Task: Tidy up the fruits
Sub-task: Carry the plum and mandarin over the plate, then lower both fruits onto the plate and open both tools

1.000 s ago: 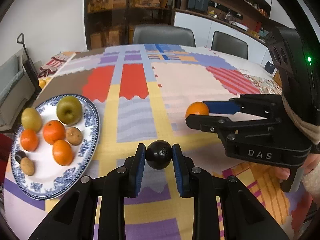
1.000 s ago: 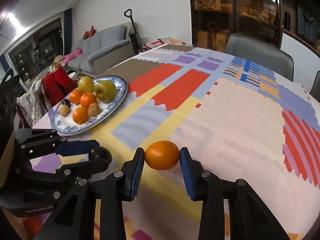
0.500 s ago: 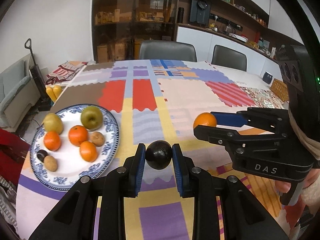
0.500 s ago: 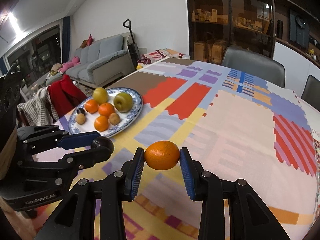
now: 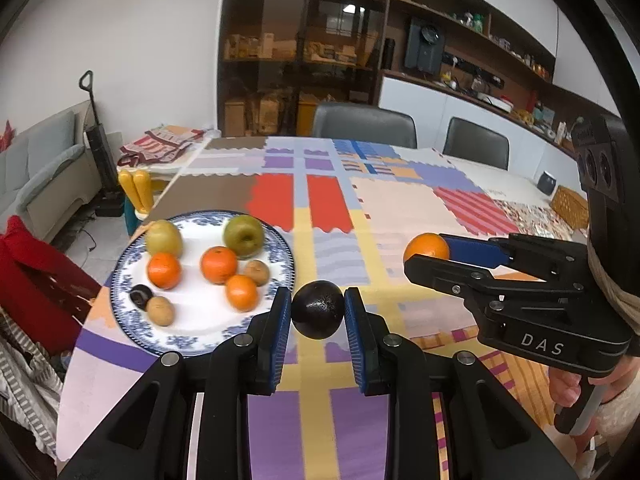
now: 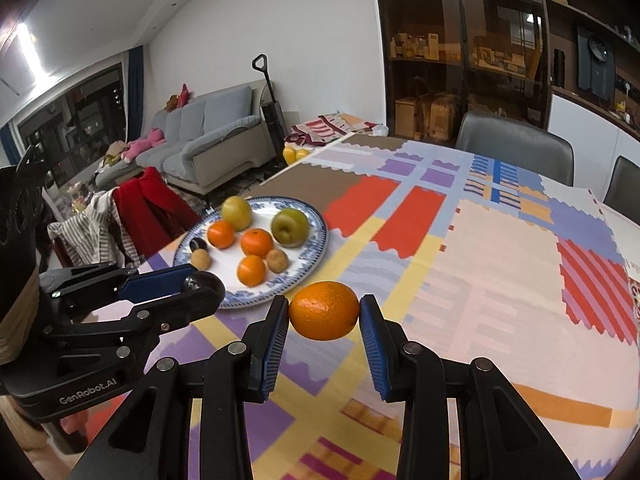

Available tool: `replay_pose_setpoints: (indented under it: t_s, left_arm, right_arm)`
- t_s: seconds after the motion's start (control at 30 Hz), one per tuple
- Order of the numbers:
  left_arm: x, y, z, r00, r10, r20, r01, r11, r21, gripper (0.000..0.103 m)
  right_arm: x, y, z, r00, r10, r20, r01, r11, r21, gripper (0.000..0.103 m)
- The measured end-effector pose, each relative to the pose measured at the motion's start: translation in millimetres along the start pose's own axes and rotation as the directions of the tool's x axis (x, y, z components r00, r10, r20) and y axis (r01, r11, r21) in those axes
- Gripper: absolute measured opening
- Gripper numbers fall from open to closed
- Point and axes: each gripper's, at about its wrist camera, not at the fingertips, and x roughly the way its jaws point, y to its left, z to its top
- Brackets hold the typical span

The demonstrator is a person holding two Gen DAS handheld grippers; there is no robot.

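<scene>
Dark fruit: a near-black, round, dimpled fruit (image 5: 318, 314), perhaps a passion fruit or plum, is held above the tablecloth, just off the plate's rim at about 4 o'clock.
Left gripper: the left gripper (image 5: 317, 316) is closed onto the dark fruit, both blue pads pressing its sides at mid-height; no slack shows.
Orange: a mandarin (image 6: 324, 310) is carried clear of the cloth, off the plate's rim at about 5 o'clock in the right wrist view.
Right gripper: the right gripper (image 6: 324, 313) is narrowed onto the mandarin, pads touching its two ends.
Plate: the blue-and-white plate (image 5: 280, 240) holds two green apples (image 5: 243, 237) at 12 o'clock, three mandarins (image 5: 218, 265) across the middle, two brown kiwi-like fruits (image 5: 160, 310), and a small dark fruit (image 5: 141, 296) at 8 o'clock.
Free room: bare white shows along the plate's near edge, from 5 to 7 o'clock (image 5: 200, 312).
Step in hand: by my reading, both fruits are being carried to the plate.
Doing it well: bring the dark fruit in over the near rim first, lower it until it rests on bare porcelain, then part the pads slowly so it does not roll.
Second fruit: keep the right gripper back until the left one is clear; the two are near each other.
Risk: round fruit may roll off a shallow rim, or nudge the nearest mandarin (image 5: 241, 293).
Table: a patchwork tablecloth (image 5: 400, 208) covers it.
</scene>
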Motion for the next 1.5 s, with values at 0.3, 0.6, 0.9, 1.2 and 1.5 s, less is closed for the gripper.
replay_pose_setpoints:
  t_s: [0.3,0.6,0.9,1.2,1.5]
  left_arm:
    - [-14.9,31.9,-2.1,0.998,0.045,0.036,-0.044,0.998,-0.039,0.027]
    - [-15.2,60.1,5.8,0.997,0.053,0.059,-0.051,0.998,-0.021,0.027]
    - [4.4,91.5,18.0,0.999,0.034,0.040,-0.034,0.999,0.020,0.027]
    - [24.3,120.2,16.4,1.000,0.024,-0.004,-0.024,1.000,-0.007,0.027]
    - [47.0,130.2,17.2,0.999,0.001,-0.052,0.000,1.000,0.020,0.027]
  right_arm:
    - [6.8,28.9,14.0,1.000,-0.012,0.027,0.013,1.000,-0.009,0.038]
    - [22.4,50.1,29.8,1.000,-0.015,0.022,0.016,1.000,-0.024,0.038]
    - [56.4,62.2,37.9,0.999,0.003,-0.033,-0.003,1.000,0.006,0.038]
    - [94.4,72.2,45.4,0.996,0.029,-0.086,-0.029,1.000,0.001,0.038]
    - [125.2,79.0,47.4,0.989,0.062,-0.137,-0.063,0.998,-0.004,0.038]
